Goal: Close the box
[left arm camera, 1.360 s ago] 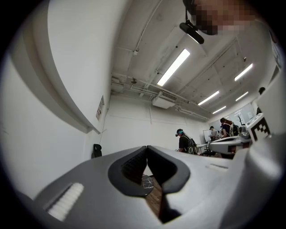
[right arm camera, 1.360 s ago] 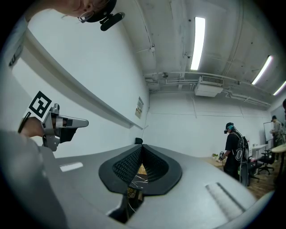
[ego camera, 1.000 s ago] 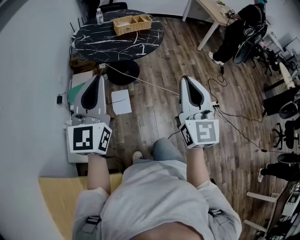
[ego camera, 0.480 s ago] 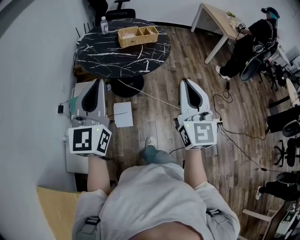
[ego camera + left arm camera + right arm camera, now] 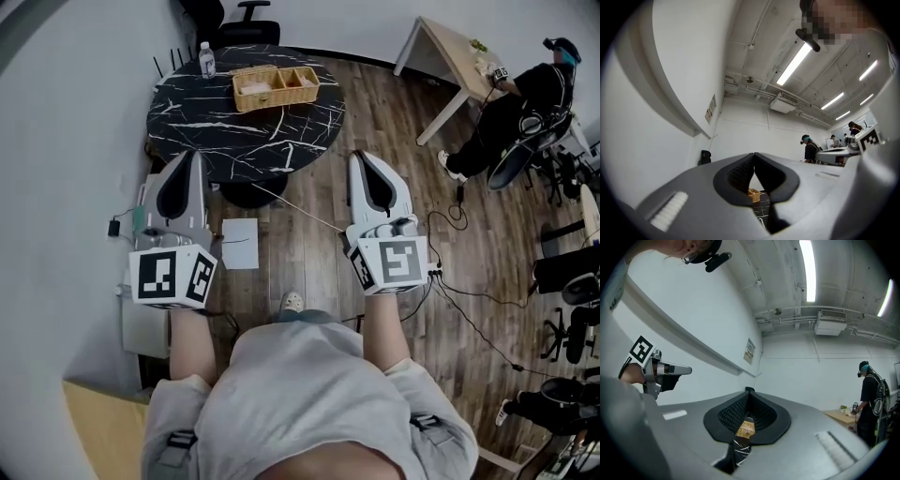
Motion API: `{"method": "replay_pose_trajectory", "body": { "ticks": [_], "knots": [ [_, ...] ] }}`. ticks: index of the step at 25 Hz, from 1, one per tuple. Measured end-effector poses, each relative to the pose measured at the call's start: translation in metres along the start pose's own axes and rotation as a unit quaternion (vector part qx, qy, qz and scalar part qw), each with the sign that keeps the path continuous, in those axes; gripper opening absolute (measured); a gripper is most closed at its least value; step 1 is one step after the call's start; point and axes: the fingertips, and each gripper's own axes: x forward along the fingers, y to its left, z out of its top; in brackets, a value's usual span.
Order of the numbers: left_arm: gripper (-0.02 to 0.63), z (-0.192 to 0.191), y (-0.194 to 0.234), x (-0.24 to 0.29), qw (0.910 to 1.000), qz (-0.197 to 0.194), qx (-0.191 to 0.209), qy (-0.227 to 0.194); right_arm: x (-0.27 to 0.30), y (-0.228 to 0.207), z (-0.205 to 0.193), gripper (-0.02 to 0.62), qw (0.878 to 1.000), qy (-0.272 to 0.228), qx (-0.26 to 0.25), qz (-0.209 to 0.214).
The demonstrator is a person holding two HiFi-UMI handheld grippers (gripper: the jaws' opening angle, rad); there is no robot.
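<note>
Marbled table (image 5: pixel 216 122) with box (image 5: pixel 272 97) nearer than before | left gripper (image 5: pixel 192 155), right gripper (image 5: pixel 361 159): fingers together, empty

Your head camera looks steeply down past your torso and forearms. The left tongs (image 5: pixel 194 155) and right tongs (image 5: pixel 361 159) sit close below it, and the black marble bench (image 5: pixel 246 122) with the wicker box (image 5: pixel 275 86) lies farther off at 12 o'clock. The left gripper view and right gripper view each ride just behind their own tongs, facing forward and slightly upward at wall and ceiling. Through the gap beneath the tips, both catch that same box and bench. The right gripper view also shows your left tongs at 9 o'clock.
</note>
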Motion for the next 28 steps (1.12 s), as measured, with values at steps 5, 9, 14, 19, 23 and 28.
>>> {"method": "replay_pose_trajectory", "body": {
  "ticks": [5,9,14,19,23,28],
  "knots": [
    [0.058,-0.005,-0.005,0.032,0.9999,0.012,0.006,-0.003,0.026,-0.025,-0.008,0.005,1.000,-0.004,0.003,0.016],
    [0.058,-0.010,-0.008,0.048,0.9997,0.025,0.003,-0.005,0.040,-0.038,-0.016,0.005,0.999,-0.007,0.008,0.031],
    [0.058,-0.014,-0.011,0.061,0.9993,0.036,0.003,0.000,0.051,-0.051,-0.029,0.005,0.999,-0.004,0.018,0.041],
    [0.058,-0.021,-0.009,0.076,0.9992,0.039,0.010,0.003,0.067,-0.060,-0.038,0.005,0.999,-0.003,0.025,0.041],
    [0.058,-0.023,0.000,0.095,0.9991,0.038,0.015,0.005,0.087,-0.067,-0.042,0.005,0.999,-0.003,0.026,0.039],
    [0.058,-0.028,0.019,0.127,0.9993,0.032,0.019,0.007,0.123,-0.074,-0.048,0.005,0.999,-0.002,0.025,0.033]
  ]
}}
